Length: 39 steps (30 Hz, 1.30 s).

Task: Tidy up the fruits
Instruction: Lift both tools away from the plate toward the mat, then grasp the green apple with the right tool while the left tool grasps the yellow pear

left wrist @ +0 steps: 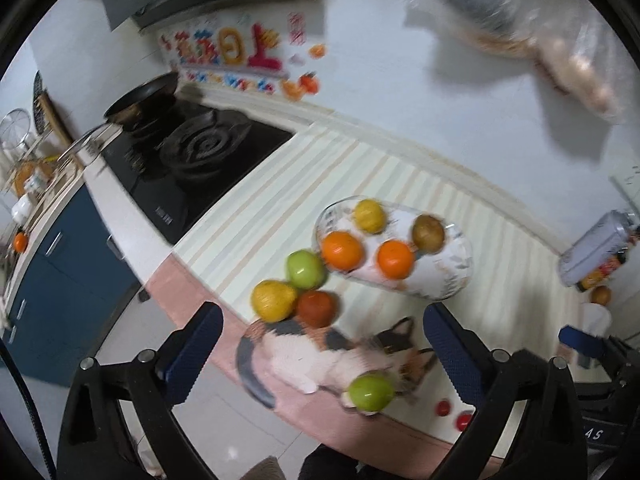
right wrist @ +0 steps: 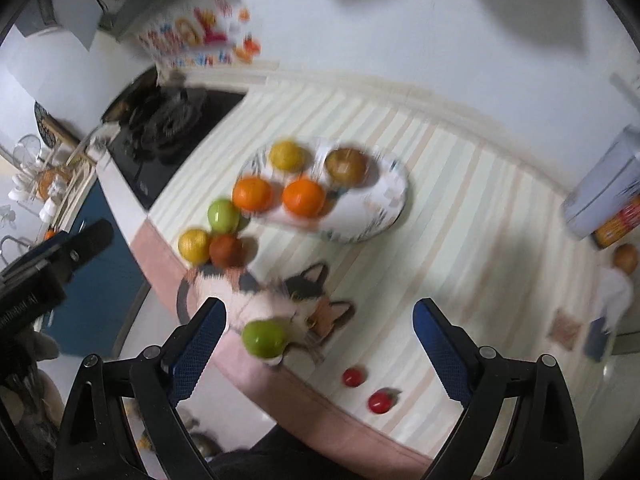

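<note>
An oval patterned plate [left wrist: 436,276] [right wrist: 384,200] on the striped mat holds two oranges [left wrist: 342,250] [right wrist: 303,197], a yellow fruit [left wrist: 370,215] [right wrist: 286,155] and a brown fruit [left wrist: 429,233] [right wrist: 346,165]. Beside its left end lie a green apple [left wrist: 305,269] [right wrist: 223,215], a yellow fruit [left wrist: 274,300] [right wrist: 194,245] and a red-brown fruit [left wrist: 316,308] [right wrist: 226,251]. Another green apple [left wrist: 371,391] [right wrist: 265,338] lies on the cat picture near the front edge. Two small red fruits [left wrist: 453,414] [right wrist: 378,402] lie further right. My left gripper [left wrist: 320,360] and right gripper [right wrist: 320,348] hover open and empty above the front edge.
A black stove [left wrist: 192,160] [right wrist: 168,128] with a pan [left wrist: 140,100] is at the left. A carton [left wrist: 600,248] [right wrist: 600,196] and a brown fruit [left wrist: 600,295] [right wrist: 625,258] stand at the right. A plastic bag [left wrist: 520,28] hangs on the wall. The counter drops to blue cabinets [left wrist: 60,272].
</note>
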Each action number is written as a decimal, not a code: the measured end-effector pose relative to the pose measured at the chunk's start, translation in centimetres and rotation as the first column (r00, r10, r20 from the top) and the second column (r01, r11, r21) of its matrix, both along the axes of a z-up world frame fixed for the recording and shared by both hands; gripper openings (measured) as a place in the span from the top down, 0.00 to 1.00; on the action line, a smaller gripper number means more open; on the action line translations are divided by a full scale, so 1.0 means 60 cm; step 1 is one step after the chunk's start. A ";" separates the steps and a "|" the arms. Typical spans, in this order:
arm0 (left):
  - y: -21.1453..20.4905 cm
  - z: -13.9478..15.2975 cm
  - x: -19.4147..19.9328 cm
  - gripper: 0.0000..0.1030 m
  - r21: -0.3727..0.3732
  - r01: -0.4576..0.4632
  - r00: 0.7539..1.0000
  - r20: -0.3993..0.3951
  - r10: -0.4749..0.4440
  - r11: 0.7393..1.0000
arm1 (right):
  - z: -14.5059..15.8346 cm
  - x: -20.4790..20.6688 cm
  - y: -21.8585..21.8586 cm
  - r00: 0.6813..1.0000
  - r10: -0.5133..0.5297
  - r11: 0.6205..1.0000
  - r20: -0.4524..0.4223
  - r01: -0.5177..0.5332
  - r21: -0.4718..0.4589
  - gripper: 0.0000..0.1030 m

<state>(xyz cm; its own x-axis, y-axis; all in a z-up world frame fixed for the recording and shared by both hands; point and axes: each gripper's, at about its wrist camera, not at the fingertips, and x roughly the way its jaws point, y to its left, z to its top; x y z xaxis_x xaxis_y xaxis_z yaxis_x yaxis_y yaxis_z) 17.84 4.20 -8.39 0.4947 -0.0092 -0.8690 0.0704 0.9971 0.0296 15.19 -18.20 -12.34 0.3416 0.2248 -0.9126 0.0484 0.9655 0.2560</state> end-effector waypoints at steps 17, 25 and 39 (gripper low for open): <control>0.144 -0.210 0.040 0.00 0.169 -0.152 0.951 -0.242 0.191 0.974 | -0.342 0.056 0.198 0.900 0.173 0.982 -0.401 -0.123 0.147 0.26; 0.156 -0.261 0.132 0.00 0.038 -0.149 0.928 -0.340 0.153 0.988 | -0.310 0.072 0.192 0.933 0.151 0.989 -0.328 -0.141 0.052 0.38; 0.140 -0.354 0.241 0.13 -0.177 -0.193 0.858 -0.507 0.078 0.965 | -0.310 0.120 0.111 0.939 0.026 0.999 -0.342 -0.016 0.032 0.38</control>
